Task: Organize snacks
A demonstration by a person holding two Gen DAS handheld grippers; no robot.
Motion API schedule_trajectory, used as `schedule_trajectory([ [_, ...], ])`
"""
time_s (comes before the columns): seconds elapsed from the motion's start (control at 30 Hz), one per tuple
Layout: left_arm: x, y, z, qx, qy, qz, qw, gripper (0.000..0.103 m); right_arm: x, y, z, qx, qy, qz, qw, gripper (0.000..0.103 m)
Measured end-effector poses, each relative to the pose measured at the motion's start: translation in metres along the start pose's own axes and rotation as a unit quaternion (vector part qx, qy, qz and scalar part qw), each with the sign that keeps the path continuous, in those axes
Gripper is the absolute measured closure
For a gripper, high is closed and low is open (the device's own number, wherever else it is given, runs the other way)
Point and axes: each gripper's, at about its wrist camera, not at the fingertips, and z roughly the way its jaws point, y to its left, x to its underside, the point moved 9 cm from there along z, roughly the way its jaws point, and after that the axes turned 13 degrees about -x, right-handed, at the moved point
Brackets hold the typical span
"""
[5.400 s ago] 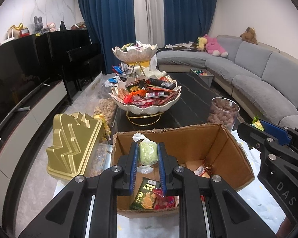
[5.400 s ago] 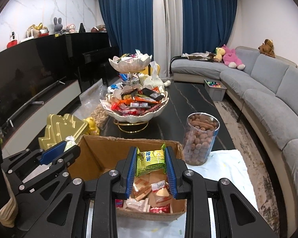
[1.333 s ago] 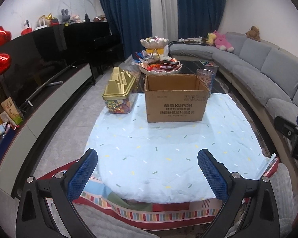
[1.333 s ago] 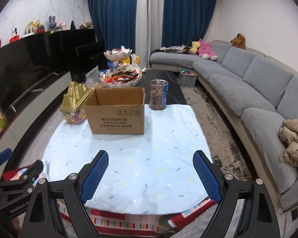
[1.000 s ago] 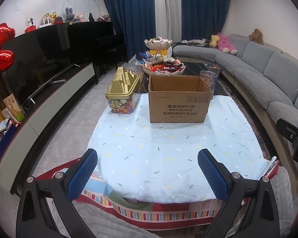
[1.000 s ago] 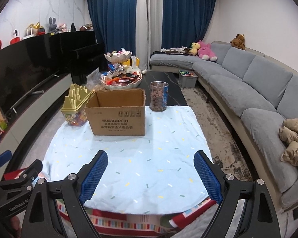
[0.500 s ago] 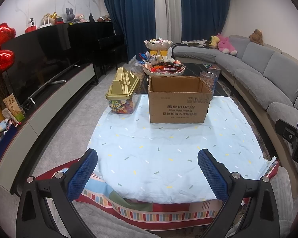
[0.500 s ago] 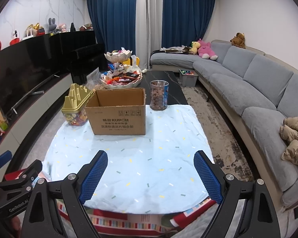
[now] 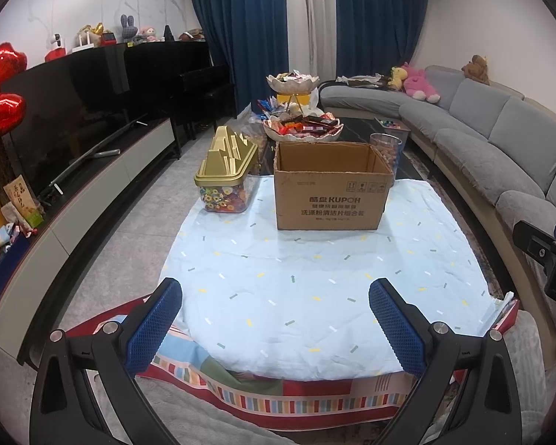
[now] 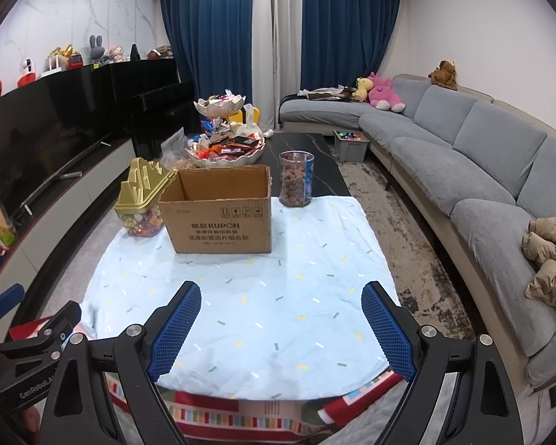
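Note:
An open cardboard box (image 9: 331,187) stands at the far side of a table covered with a light blue cloth (image 9: 315,285); its inside is hidden. It also shows in the right wrist view (image 10: 218,209). Behind it stands a two-tier shell-shaped stand (image 9: 302,126) piled with wrapped snacks. My left gripper (image 9: 276,328) is open and empty, held back over the table's near edge. My right gripper (image 10: 281,328) is open and empty too, also over the near edge.
A gold-lidded tub of candies (image 9: 228,174) stands left of the box. A clear jar of round snacks (image 10: 296,180) stands right of it. A grey sofa (image 10: 482,170) curves along the right. A TV cabinet (image 9: 92,170) runs along the left.
Both grippers held snack packs over the box 5.4 s ago; now they are open, empty and pulled far back to the table's near edge. Over the last second they barely moved.

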Motion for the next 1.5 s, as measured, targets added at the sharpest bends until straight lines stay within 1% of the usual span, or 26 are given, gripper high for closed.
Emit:
schedule_trajectory([
  [0.73, -0.0006, -0.0027, -0.0006, 0.0, 0.001, 0.0, 1.0, 0.0, -0.0005, -0.0011, 0.0011, 0.001, -0.002, 0.002, 1.0, 0.014],
  [0.93, -0.0015, -0.0086, -0.001, 0.003, 0.004, -0.001, 1.0, 0.0, -0.0006, -0.0016, 0.0012, 0.001, -0.002, 0.002, 1.0, 0.014],
  [1.5, 0.0012, -0.009, 0.0018, 0.009, 0.008, -0.003, 0.9999, 0.0, -0.0002, -0.0019, 0.0017, 0.001, -0.001, 0.003, 1.0, 0.014],
])
